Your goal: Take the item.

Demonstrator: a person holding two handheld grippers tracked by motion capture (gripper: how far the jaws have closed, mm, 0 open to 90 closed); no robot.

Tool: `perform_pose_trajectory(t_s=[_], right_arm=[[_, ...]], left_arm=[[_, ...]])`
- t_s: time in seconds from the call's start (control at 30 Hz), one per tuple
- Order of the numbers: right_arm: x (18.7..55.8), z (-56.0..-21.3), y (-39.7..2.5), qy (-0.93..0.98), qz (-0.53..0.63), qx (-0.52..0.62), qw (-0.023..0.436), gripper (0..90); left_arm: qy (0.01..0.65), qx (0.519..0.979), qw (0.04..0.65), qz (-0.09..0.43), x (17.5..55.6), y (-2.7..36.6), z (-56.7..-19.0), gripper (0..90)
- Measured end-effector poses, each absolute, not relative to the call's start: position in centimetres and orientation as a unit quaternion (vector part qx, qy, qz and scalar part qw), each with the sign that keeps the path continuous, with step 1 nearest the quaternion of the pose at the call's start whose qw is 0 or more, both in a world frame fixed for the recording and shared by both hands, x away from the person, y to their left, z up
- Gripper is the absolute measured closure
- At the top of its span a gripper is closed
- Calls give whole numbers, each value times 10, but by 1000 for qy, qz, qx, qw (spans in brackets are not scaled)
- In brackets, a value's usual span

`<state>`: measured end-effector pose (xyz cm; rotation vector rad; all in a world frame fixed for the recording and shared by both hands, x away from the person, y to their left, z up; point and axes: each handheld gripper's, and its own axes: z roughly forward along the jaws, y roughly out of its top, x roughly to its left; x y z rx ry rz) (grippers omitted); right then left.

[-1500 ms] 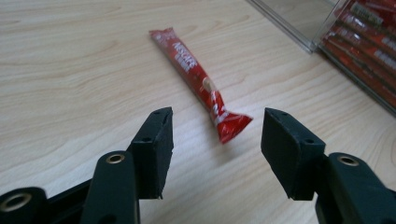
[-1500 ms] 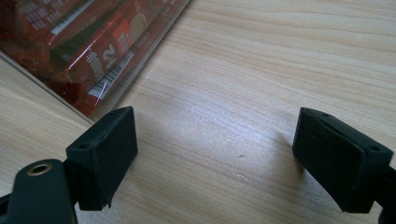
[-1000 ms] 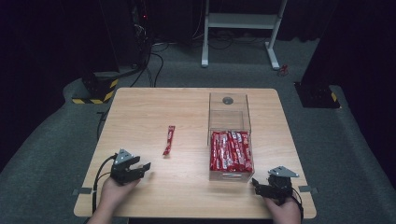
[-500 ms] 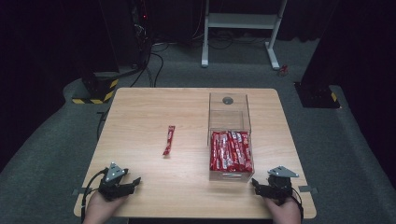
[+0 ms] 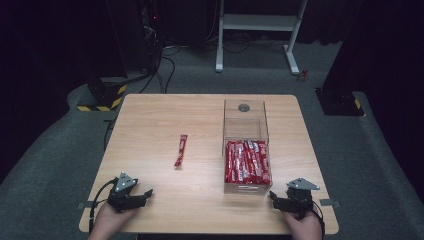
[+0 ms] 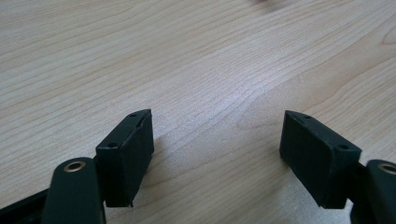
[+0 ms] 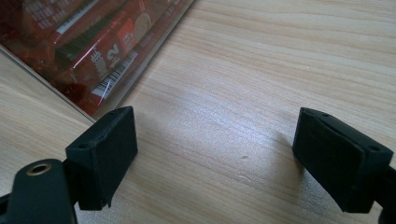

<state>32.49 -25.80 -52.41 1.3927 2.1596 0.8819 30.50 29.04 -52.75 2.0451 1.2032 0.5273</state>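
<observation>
A single red snack packet [image 5: 181, 149] lies loose on the wooden table [image 5: 165, 115], left of centre. A clear plastic box [image 5: 223, 130] stands right of centre, and its near half holds several red packets [image 5: 246, 161]. My left gripper [image 5: 145, 195] rests open at the near left corner, with bare wood between its jaws in the left gripper view [image 6: 217, 158]. My right gripper [image 5: 274, 198] rests open at the near right, just in front of the box. In the right gripper view [image 7: 215, 158] the box corner with packets [image 7: 93, 42] lies up and left of the jaws.
A small grey disc [image 5: 244, 107] sits at the box's far end. Beyond the table are a yellow-and-black striped base [image 5: 102, 97], cables, and a white stand [image 5: 257, 30] on a dark floor.
My left gripper has drawn back toward the near left edge of the table and settled there. The right gripper and the packets have stayed put.
</observation>
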Motion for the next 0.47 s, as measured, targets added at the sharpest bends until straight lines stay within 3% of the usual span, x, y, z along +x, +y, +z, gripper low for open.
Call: perform_pose_trajectory(t_s=[0.47], right_arm=[[326, -524, -259, 773, 316, 508, 211, 125]], left_arm=[[460, 792, 346, 204, 305, 291, -527, 253]])
